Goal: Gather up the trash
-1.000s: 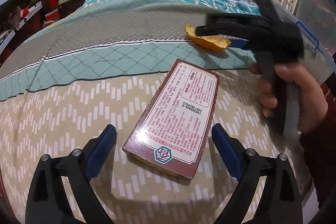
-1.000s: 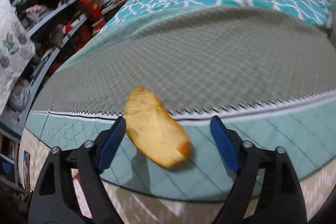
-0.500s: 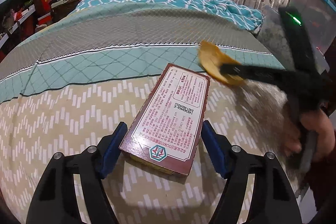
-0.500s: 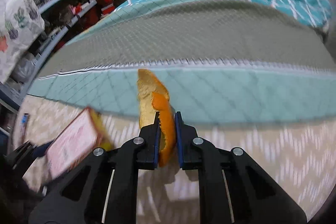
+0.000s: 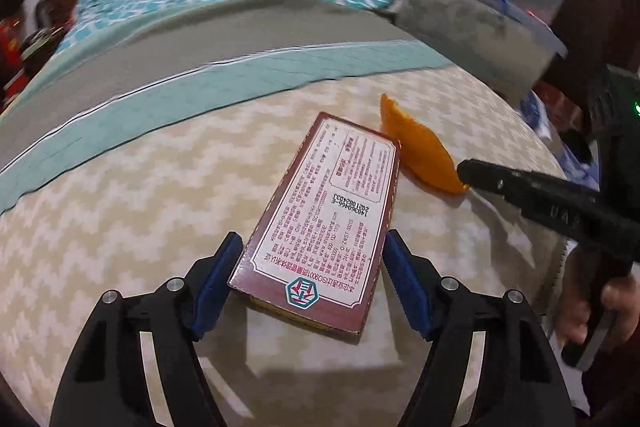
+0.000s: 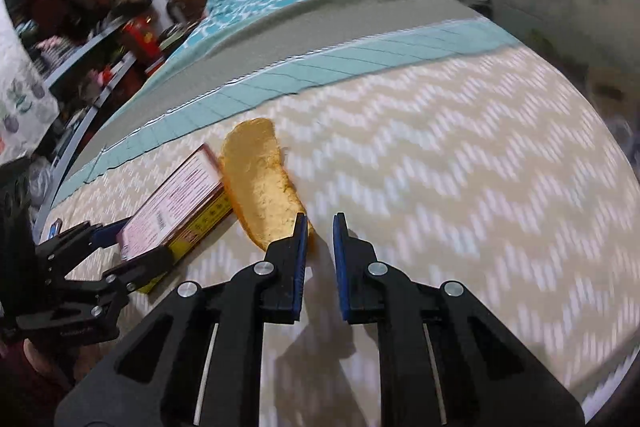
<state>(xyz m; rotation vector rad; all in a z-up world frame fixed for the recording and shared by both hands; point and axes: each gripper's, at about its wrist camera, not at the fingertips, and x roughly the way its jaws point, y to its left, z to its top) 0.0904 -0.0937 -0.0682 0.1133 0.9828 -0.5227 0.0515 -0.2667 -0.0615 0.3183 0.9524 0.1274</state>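
Both wrist cameras look low and close across the bed (image 5: 140,187) (toward its headboard), sharing the box (image 5: 324,219) (image 6: 176,211).

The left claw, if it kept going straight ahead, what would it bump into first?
The flat maroon-edged cardboard box with printed text. The left claw is open with its blue pads either side of the box's near end, so going on would slide it further along the box, probably not hitting the orange peel beside it.

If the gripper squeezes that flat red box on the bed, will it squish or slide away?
The box looks like thin printed cardboard, so it is probably light and may dent under a hard squeeze. It lies flat on the soft bedspread, so it likely won't roll or tip. The left hand-held gripper straddles its near end, jaws open, which should stop it sliding sideways.
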